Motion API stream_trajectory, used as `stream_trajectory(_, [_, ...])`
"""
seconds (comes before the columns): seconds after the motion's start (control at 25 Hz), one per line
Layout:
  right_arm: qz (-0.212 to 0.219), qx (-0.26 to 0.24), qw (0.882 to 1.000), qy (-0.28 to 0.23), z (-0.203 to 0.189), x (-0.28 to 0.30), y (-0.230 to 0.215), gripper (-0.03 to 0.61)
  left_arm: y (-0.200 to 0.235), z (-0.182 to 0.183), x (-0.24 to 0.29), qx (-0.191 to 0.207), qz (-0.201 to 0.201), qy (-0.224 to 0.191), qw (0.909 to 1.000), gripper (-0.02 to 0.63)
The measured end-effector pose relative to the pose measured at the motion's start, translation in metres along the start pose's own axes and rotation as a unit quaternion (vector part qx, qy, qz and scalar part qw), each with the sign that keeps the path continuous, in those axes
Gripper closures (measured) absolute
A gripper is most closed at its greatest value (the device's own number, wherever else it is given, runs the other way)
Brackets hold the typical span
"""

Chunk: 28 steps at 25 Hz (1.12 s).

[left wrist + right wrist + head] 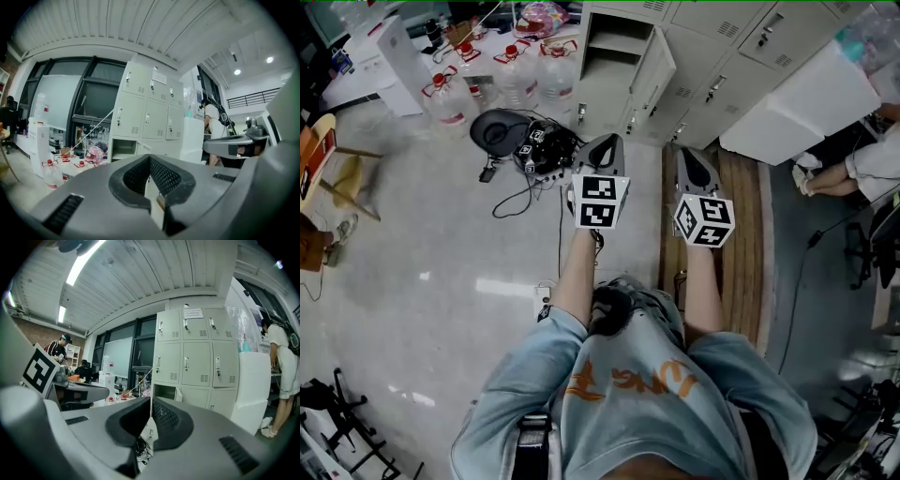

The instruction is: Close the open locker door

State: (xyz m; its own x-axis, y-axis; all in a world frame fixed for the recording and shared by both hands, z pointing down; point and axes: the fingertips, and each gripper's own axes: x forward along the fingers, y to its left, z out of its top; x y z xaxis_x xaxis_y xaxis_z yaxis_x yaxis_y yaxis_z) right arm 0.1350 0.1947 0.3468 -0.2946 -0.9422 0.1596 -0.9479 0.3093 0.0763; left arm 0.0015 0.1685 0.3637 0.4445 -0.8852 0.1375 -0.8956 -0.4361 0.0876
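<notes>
The left gripper and the right gripper are both shut tight with nothing in them, held side by side above the floor, and the open locker door hangs well ahead of them, on the left side of the gray lockers.

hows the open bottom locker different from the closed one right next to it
The open locker has its door swung outward; the closed locker beside it has its door flush. The open locker shows a dark interior; the closed locker hides its inside. Both are pale grey and sit in the same bottom row.
</notes>
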Motion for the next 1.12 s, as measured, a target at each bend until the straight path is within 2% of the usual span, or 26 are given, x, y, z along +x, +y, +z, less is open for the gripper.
stream_trajectory(0.44, [-0.022,0.007,1.0,0.008,-0.009,-0.004,-0.011,0.545,-0.011,-0.012,0.011,0.001,-0.032,0.012,0.9994,0.592])
stream_trajectory(0.68, [-0.012,0.003,1.0,0.009,-0.008,0.017,-0.011,0.545,0.007,-0.01,0.024,-0.004,-0.022,0.009,0.9997,0.592])
stream_trajectory(0.92, [0.015,0.004,1.0,0.015,-0.019,0.053,-0.013,0.545,0.028,-0.018,0.053,-0.009,0.0,0.015,0.9998,0.592])
stream_trajectory(1.12, [0.016,0.025,0.999,0.026,-0.029,0.082,-0.039,0.545,0.027,-0.022,0.088,-0.005,-0.007,0.034,0.9994,0.592])
